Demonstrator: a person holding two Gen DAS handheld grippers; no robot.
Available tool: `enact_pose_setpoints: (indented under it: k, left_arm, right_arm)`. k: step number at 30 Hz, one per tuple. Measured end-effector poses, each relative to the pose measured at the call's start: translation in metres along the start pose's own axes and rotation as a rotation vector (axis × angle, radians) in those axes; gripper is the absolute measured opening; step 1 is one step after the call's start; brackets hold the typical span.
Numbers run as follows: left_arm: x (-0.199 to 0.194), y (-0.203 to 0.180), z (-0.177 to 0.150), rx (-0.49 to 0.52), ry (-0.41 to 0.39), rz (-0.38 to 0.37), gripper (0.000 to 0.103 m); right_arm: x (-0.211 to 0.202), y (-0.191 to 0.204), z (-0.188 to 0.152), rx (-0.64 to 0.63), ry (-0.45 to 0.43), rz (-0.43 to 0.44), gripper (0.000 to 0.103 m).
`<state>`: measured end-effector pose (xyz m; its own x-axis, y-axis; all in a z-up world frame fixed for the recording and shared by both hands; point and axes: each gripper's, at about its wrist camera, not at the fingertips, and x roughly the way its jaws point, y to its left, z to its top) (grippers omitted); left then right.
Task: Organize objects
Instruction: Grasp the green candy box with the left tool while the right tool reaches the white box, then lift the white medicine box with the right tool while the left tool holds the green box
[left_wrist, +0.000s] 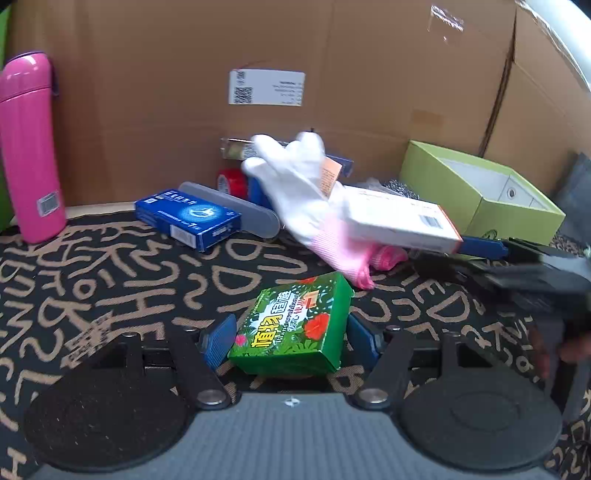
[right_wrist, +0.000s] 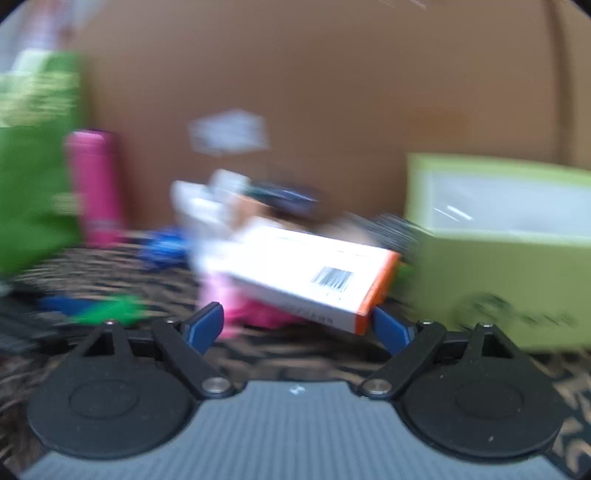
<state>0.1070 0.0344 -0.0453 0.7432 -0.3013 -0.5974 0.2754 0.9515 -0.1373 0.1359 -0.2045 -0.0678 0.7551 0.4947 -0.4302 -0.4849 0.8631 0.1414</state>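
Observation:
In the left wrist view a small green box (left_wrist: 295, 325) with red flowers sits between the blue pads of my left gripper (left_wrist: 291, 338); the right pad touches it, the left pad stands just apart. My right gripper (right_wrist: 299, 325) is open in a blurred view, just in front of a white box with an orange end (right_wrist: 306, 277), not gripping it. That white box (left_wrist: 399, 221) leans on a white and pink glove (left_wrist: 306, 199). The right gripper's blue finger (left_wrist: 480, 247) shows at the right. An open lime box (left_wrist: 517, 210) stands at the right.
A pink bottle (left_wrist: 29, 147) stands at the left. A blue box (left_wrist: 188, 218), a grey case (left_wrist: 236, 210) and red tape (left_wrist: 232, 181) lie at the back. A large cardboard box (left_wrist: 295, 55) walls the rear. The black patterned mat (left_wrist: 110, 280) covers the table.

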Motion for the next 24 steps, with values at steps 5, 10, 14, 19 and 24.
enact_pose_setpoints:
  k: [5,10,14,19,24]
  left_arm:
    - [-0.008,0.003,-0.005,0.0,-0.009,0.033,0.069]
    - [-0.013,-0.006,-0.012,0.079,-0.018,0.064,0.071]
    - [-0.012,-0.007,-0.018,0.099,0.003,0.063,0.077]
    - [-0.01,-0.003,-0.025,0.077,0.041,0.06,0.077]
    - [-0.006,-0.005,-0.021,0.093,0.035,0.05,0.081]
  right_arm:
    - [-0.018,0.016,0.002,-0.074,-0.025,-0.007,0.09]
    - [0.002,0.021,0.014,-0.1,0.042,-0.076,0.094]
    - [0.025,0.025,0.008,-0.083,0.129,-0.073,0.094]
    - [0.031,0.024,-0.003,-0.02,0.207,-0.146,0.068]
    - [-0.011,0.029,-0.021,0.059,0.245,-0.194,0.068]
